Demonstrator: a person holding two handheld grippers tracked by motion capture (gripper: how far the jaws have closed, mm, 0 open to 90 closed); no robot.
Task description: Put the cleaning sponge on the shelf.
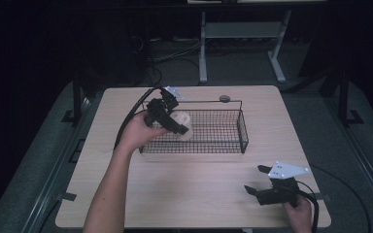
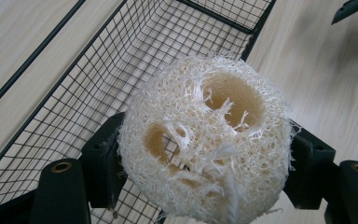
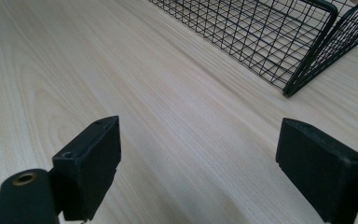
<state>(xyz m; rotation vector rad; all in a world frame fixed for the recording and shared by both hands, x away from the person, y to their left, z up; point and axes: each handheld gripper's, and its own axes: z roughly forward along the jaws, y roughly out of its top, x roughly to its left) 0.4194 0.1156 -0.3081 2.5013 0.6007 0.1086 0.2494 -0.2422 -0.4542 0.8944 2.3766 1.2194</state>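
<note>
A pale, fibrous loofah sponge [image 2: 205, 140] with two holes in its face sits between the jaws of my left gripper [image 2: 205, 163], which is shut on it. In the high view this loofah [image 1: 182, 124] hangs over the left end of a black wire basket [image 1: 223, 145], with the left gripper [image 1: 177, 125] above the basket's inside. My right gripper [image 1: 257, 180] stands open near the table's front right corner, its jaws wide apart over bare wood [image 3: 200, 154] with nothing between them.
The basket's corner [image 3: 307, 56] lies ahead of the right gripper. A small round grey thing [image 1: 224, 98] sits on the table behind the basket. The light wooden table [image 1: 194, 194] has free room in front. Cables trail from both grippers.
</note>
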